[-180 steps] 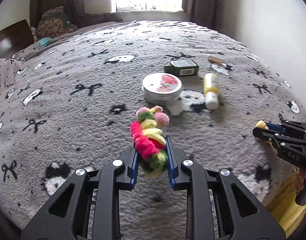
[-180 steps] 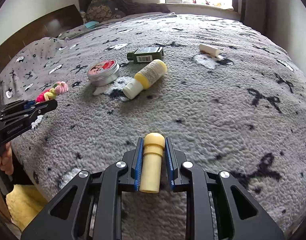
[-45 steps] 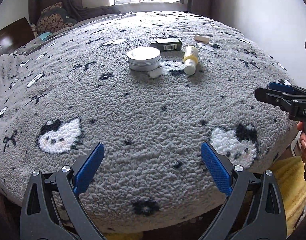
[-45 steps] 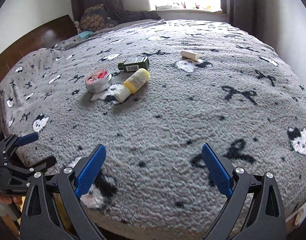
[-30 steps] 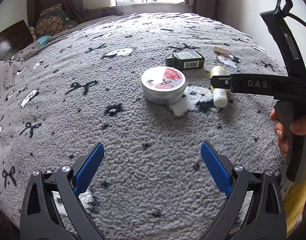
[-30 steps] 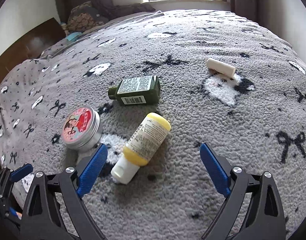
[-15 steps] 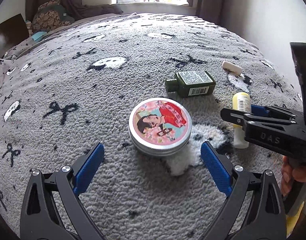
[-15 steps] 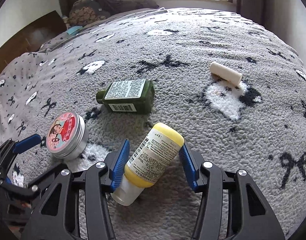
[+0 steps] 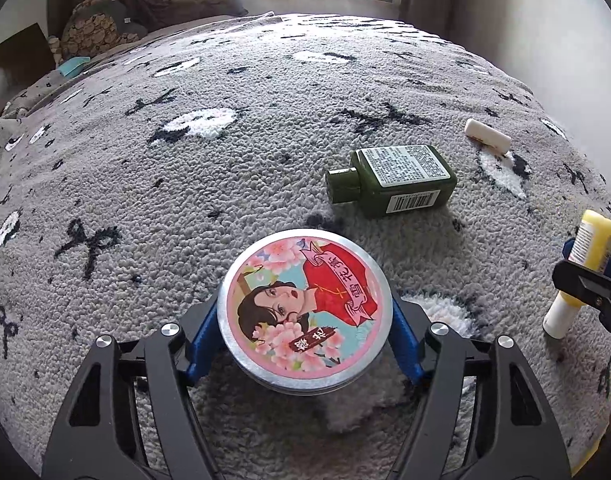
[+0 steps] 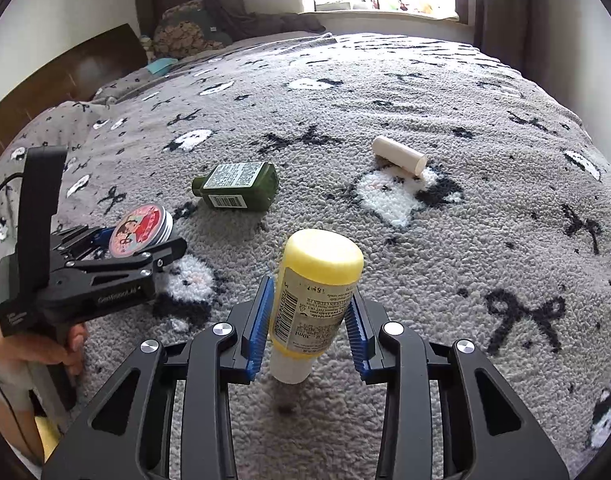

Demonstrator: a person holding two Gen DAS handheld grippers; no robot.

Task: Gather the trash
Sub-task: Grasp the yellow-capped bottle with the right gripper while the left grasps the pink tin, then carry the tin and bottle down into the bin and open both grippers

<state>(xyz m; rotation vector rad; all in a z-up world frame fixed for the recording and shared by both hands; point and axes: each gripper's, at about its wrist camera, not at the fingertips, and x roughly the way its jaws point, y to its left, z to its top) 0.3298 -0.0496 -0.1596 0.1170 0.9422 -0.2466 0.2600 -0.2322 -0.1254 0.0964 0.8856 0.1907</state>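
Both jaws, spread wide a second ago, now clench: left gripper (image 9: 305, 320) on round tin (image 9: 304, 308), right gripper (image 10: 307, 320) on yellow bottle (image 10: 313, 292), each barely off the bed (image 9: 185, 200); I should lift level, tin flat, squeezing gently.

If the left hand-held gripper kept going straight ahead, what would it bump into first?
Probably the green bottle. The left hand-held gripper already grips the round tin, and the bottle lies just beyond, slightly to the right. Depth is hard to judge.
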